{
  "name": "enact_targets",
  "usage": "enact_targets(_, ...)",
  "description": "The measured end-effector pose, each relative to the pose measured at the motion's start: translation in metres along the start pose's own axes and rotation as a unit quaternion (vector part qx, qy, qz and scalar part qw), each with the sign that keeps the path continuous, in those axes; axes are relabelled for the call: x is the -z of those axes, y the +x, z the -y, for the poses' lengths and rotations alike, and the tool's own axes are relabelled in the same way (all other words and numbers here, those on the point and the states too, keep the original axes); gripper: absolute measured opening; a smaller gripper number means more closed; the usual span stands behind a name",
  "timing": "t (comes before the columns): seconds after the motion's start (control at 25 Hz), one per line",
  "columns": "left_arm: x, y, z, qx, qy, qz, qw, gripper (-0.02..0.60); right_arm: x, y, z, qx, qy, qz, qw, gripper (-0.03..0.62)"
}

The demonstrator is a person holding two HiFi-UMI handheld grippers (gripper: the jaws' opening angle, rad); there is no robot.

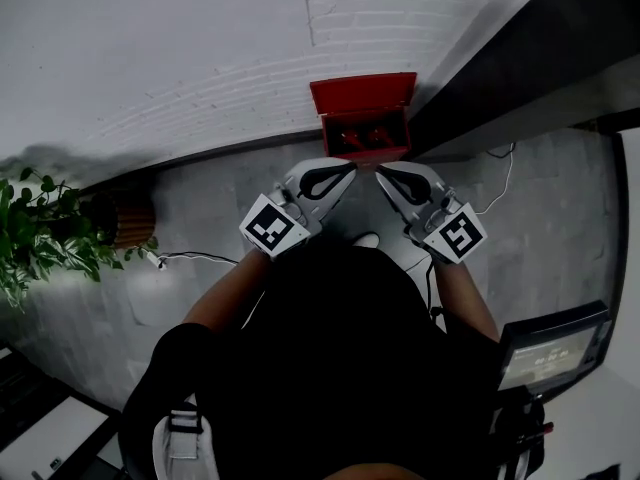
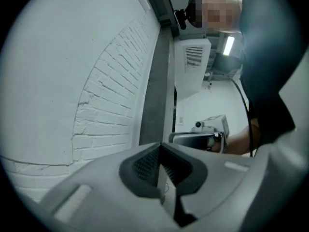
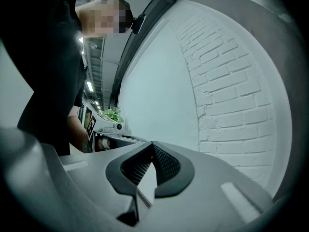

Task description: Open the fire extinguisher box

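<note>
The fire extinguisher box [image 1: 362,96] looks like smooth red-painted metal. Behind it, the wall [image 1: 380,13] is rough white-painted brick; the floor [image 1: 220,218] below it, matt grey.

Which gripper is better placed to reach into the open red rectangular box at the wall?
Left, but only just: the left gripper, shut and empty, has its tip slightly nearer the red rectangular box rim than the right gripper, also shut.

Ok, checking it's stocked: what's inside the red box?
The red box stands with its lid up; red shapes, probably extinguishers, lie in its dark inside. Its front wall and shadow hide the bottom.
</note>
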State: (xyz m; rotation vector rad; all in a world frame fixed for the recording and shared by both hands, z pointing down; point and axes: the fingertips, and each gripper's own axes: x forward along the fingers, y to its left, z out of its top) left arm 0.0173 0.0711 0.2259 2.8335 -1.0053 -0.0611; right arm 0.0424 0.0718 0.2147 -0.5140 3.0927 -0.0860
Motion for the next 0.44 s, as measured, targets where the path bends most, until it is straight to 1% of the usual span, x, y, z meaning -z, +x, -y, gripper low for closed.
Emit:
enact_targets(0.24,-0.0013,0.0017,0.0024,0.009,0.0,-0.002,1.0,0.0,0.0033,-0.0013,-0.0002,0.005,0.009,-0.003,1.0,0.009)
enact_targets(0.44,-0.0024,-0.0001,-0.0009,0.007,0.0,-0.003,1.0,0.0,0.0019,0.0012,0.0038,0.007,0.01,-0.003,1.0,0.009)
